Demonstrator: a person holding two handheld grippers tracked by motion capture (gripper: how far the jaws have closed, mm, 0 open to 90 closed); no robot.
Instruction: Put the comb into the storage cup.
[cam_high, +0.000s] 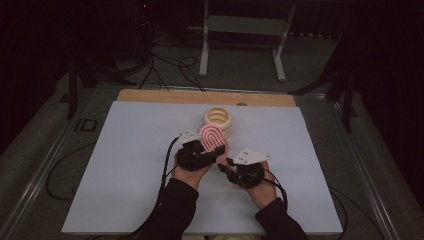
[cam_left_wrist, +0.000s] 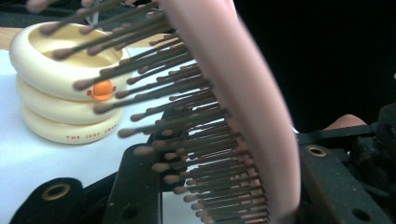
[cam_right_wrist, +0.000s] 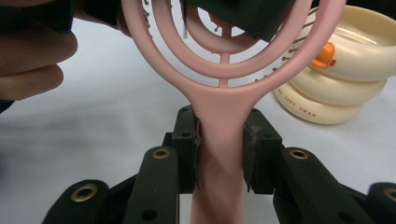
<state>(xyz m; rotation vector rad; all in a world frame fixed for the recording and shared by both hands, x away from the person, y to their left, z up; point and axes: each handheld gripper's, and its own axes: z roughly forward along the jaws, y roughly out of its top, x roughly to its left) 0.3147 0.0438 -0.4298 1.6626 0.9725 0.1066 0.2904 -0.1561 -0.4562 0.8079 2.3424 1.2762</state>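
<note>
Near the middle of the white table, a pink hairbrush is held up off the surface between the two hand-held grippers, just in front of a cream ringed holder. The handle is seen clamped between the jaws of the right gripper; pads are pressed flat on both sides of it. The brush head, with its open arched ribs and brown bristles, is seen between the jaws of the left gripper, which are closed in on it across bristle side and back; contact on the back looks firm, while on the bristle side it is partly hidden by the bristles. No gap is visible on either tool.

The step in hand is judged to be a two-gripper hold or hand-over of the brush, with the holder as the likely destination. The holder is stacked from three cream rings, an orange duck mark on its side, and stands apart from the brush.

For the next move, one grip would need to be let go before the brush is carried; a slip or twist is a risk if both are loosened together. The handle would need to be pointed down at the holder's opening.
</note>
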